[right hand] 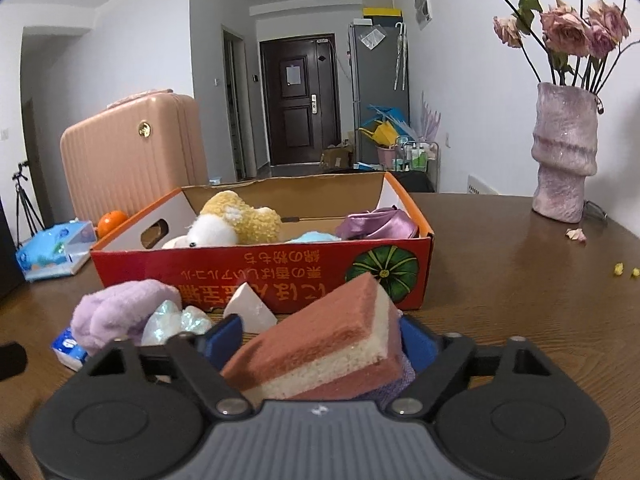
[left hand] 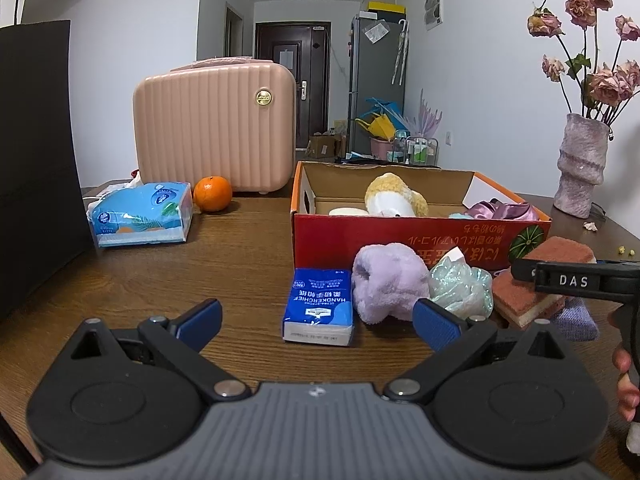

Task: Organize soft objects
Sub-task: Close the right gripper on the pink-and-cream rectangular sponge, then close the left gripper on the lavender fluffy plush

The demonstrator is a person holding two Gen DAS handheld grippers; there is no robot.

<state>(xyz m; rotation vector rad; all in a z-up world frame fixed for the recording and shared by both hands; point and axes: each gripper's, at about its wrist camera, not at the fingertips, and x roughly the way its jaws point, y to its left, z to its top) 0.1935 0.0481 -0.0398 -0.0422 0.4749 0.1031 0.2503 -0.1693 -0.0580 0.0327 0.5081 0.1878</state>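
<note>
- Two blue pads of our right claw flank the sponge, a pink slab with a cream layer through it; its long axis runs from low near the claw body up toward the far right, tilted, so the pads meet its long sides.
- We cannot say for sure that the pads press the sponge. They sit just beside or against its flanks, the jaws partly drawn in, and we judge the grip not yet firm.
- Beneath the sponge a lilac knitted cloth peeks out, touching it. A squeeze could catch that too.
- Straight ahead of the sponge stands the red cardboard box, near and open-topped, already holding a yellow-and-white plush toy and a purple satin piece. We judge the coming move as lift, then forward over the near wall.
- Left of the sponge on the tabletop lie a white wedge, an iridescent bundle, a lilac fluffy item and a blue tissue pack.
- Our left claw hovers wide open with nothing between its pads, pointing at the tissue pack; the right claw is plainly nearer the sponge.
</note>
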